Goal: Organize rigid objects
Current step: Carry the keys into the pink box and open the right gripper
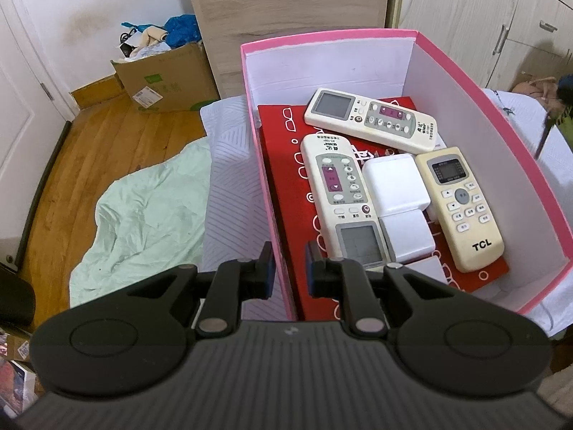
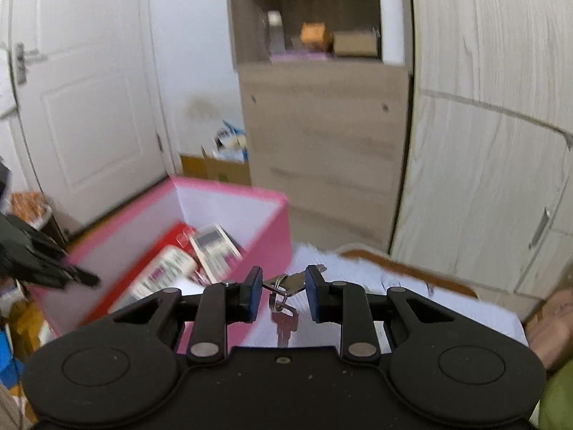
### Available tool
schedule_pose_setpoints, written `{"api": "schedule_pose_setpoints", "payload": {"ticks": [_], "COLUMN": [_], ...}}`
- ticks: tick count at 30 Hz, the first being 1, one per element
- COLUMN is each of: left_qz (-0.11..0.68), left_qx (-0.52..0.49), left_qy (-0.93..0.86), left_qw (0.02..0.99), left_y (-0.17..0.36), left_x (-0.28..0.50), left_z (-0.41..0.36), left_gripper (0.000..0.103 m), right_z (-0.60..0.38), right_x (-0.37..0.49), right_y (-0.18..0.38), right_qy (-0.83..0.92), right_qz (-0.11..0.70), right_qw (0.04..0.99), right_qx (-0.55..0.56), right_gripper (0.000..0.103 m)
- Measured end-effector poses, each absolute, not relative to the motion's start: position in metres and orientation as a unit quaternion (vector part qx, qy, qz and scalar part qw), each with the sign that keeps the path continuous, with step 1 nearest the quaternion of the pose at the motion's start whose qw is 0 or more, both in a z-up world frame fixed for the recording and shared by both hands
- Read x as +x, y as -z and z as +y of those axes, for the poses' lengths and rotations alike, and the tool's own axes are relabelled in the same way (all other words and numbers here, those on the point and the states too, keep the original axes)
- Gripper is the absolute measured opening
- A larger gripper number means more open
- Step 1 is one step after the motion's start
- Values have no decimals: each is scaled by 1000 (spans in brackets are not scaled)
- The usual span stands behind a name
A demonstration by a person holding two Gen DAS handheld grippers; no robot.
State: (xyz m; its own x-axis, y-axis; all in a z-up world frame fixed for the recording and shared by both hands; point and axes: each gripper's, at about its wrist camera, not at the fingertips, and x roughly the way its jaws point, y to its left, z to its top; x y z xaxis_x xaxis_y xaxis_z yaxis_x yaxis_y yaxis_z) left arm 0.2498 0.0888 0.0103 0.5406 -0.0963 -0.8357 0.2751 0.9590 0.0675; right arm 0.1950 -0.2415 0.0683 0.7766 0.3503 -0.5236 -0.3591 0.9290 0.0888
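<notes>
Pink box (image 1: 394,39) already holds three remotes and white adapters; left gripper (image 1: 289,268) pinches its near wall, right gripper (image 2: 283,292) clamps a key bunch (image 2: 283,295) beside it, not yet dropped in

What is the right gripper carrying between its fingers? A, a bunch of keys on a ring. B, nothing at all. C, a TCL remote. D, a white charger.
A: the right gripper is clamped on a bunch of keys, one key dangling below the ring.

pink box (image 1: 544,193), cream remote (image 1: 462,208)
</notes>
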Motion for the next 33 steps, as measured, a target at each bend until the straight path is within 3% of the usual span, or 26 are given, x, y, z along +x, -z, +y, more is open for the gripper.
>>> {"api": "schedule_pose_setpoints", "payload": {"ticks": [9,17,23,31,33], "left_qz": [473,473,476,474,473], "left_qx": [74,67,54,60,63], "left_qy": [108,106,105,102,101], "left_qw": [872,872,872,872,873], "left_y": [-12,-12,-12,-12,-11], "left_x": [253,253,255,254,253], "left_z": [93,95,97,96,95], "left_gripper": [14,14,14,15,15], "right_z": [-205,-154,-122,-107,-112], "right_x": [179,210,232,255,252], "right_y": [-107,-77,-39,-17,-23], "right_qy": [-263,-316,-309,-286,-282], "right_qz": [220,307,368,384,361], "right_qw": [939,895,876,878,889], "right_qx": [23,68,37,1,5], "right_gripper": [30,30,30,31,43]}}
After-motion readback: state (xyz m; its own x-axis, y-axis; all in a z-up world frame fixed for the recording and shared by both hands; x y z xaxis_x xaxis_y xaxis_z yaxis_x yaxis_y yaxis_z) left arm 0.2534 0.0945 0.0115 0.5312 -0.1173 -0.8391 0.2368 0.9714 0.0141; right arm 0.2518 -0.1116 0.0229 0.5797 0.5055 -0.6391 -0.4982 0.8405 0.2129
